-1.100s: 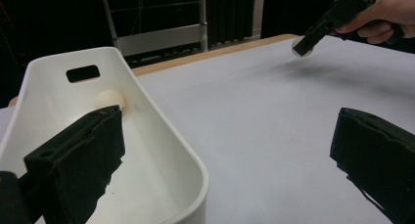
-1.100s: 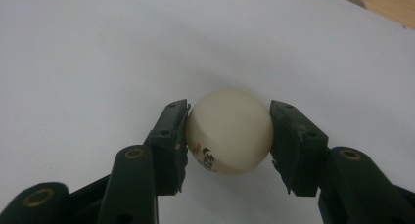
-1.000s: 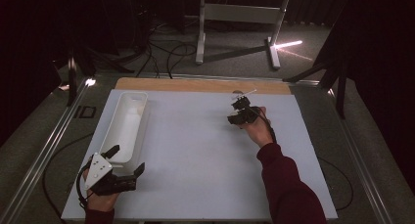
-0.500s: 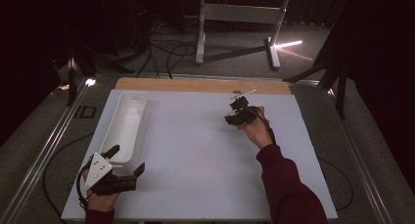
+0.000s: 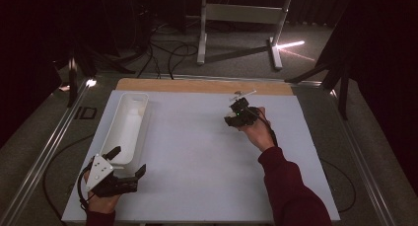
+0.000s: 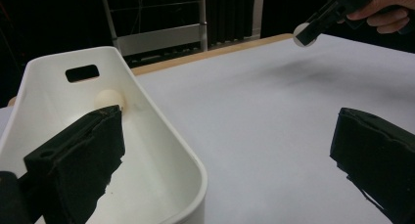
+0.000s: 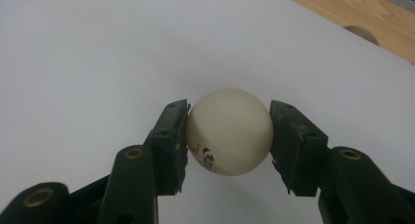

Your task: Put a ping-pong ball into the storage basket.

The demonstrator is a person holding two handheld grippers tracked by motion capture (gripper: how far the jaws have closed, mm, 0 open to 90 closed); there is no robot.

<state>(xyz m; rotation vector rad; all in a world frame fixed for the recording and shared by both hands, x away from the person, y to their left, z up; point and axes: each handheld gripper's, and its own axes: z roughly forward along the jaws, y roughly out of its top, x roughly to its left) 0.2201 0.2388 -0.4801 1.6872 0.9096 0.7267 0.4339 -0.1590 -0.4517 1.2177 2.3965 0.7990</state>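
One ball (image 6: pixel 108 98) already lay in the white bin (image 5: pixel 124 130); my right gripper (image 5: pixel 235 113) pinched a second ball (image 7: pixel 228 131), undelivered, while my left gripper (image 5: pixel 129 163) stood spread

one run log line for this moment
right gripper: shut on ball | left gripper: open by bin | second ball in bin

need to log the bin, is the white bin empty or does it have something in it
Not empty: the white bin holds one pale ball at its far end, near the handle slot.
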